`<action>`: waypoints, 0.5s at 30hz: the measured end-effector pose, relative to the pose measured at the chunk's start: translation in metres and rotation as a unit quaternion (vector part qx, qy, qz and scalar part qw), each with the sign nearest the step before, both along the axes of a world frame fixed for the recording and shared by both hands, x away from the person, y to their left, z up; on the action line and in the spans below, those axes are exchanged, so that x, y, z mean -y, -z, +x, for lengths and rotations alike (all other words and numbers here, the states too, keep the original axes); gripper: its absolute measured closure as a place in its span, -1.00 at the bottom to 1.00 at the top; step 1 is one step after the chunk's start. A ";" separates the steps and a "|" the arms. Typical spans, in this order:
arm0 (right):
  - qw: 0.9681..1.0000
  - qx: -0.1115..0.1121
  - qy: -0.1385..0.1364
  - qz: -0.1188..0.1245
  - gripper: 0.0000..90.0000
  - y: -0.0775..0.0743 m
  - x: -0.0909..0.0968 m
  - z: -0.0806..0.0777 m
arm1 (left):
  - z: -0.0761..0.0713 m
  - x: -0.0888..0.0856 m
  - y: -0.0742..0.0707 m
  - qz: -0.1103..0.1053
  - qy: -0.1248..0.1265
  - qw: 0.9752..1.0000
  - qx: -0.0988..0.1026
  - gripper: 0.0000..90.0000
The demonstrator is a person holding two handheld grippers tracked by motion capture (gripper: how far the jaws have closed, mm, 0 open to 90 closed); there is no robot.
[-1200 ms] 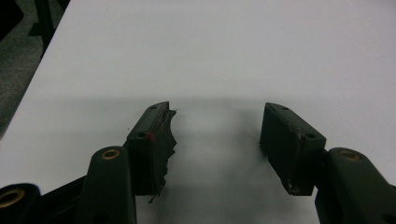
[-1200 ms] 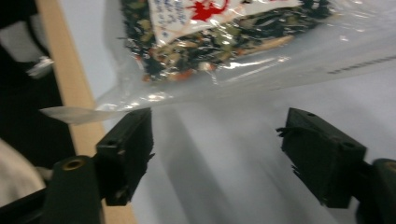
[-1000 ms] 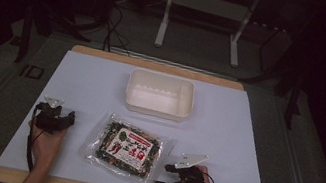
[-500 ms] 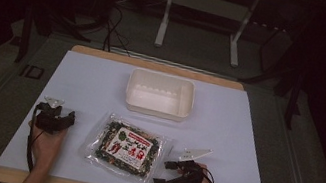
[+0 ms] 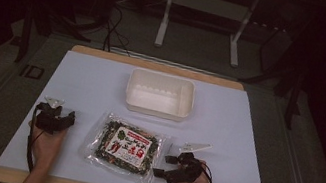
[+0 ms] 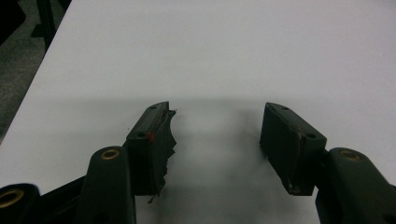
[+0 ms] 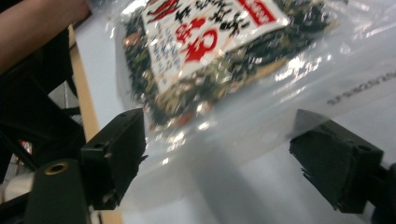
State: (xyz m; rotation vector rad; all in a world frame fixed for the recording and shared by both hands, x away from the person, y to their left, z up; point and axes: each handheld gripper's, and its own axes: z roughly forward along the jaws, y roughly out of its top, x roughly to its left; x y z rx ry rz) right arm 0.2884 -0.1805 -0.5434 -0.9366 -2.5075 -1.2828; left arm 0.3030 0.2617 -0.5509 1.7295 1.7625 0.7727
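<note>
Clear, crinkly plastic is what the right gripper [image 5: 162,165] is closing in on: a flat transparent bag of dark dried food with a white label printed in red and black characters [image 5: 127,147], lying on the pale blue-white worktop [image 5: 254,138] near its front edge, between the two hands. In the right gripper view the bag's sealed edge [image 7: 261,116] sits just ahead of and between the two black jaws, which stand wide apart and grip nothing; whether either pad already touches the film is hard to tell, though the left-hand one looks to be at the bag's margin. From above, that gripper lies low at the bag's right front corner, pointing leftward into it.

The left gripper [image 5: 60,119] rests well to the left of the bag, and in its own view [image 6: 215,135] its jaws are likewise spread wide over bare worktop, with nothing between them.

Beyond the bag, towards the back of the worktop, stands an empty white rectangular plastic tub [image 5: 160,94], well apart from the bag.

By my reading the work is at its very start: an approach for a first grasp is underway, the bag is not yet pinched or lifted, and if the tub is its destination, the whole carry and placement remain to be done.
</note>
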 end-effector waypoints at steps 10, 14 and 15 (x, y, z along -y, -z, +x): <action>0.998 -0.023 0.051 0.018 -0.02 0.004 -0.006 0.027 | 0.000 0.000 0.000 -0.001 0.000 1.000 0.000 -0.04; 0.996 -0.044 0.074 0.026 0.32 0.007 -0.005 0.035 | 0.000 0.000 0.000 0.000 0.000 1.000 0.000 -0.04; 0.996 -0.048 0.077 0.027 0.38 0.007 -0.006 0.036 | 0.000 0.000 0.000 -0.001 0.000 1.000 0.001 -0.04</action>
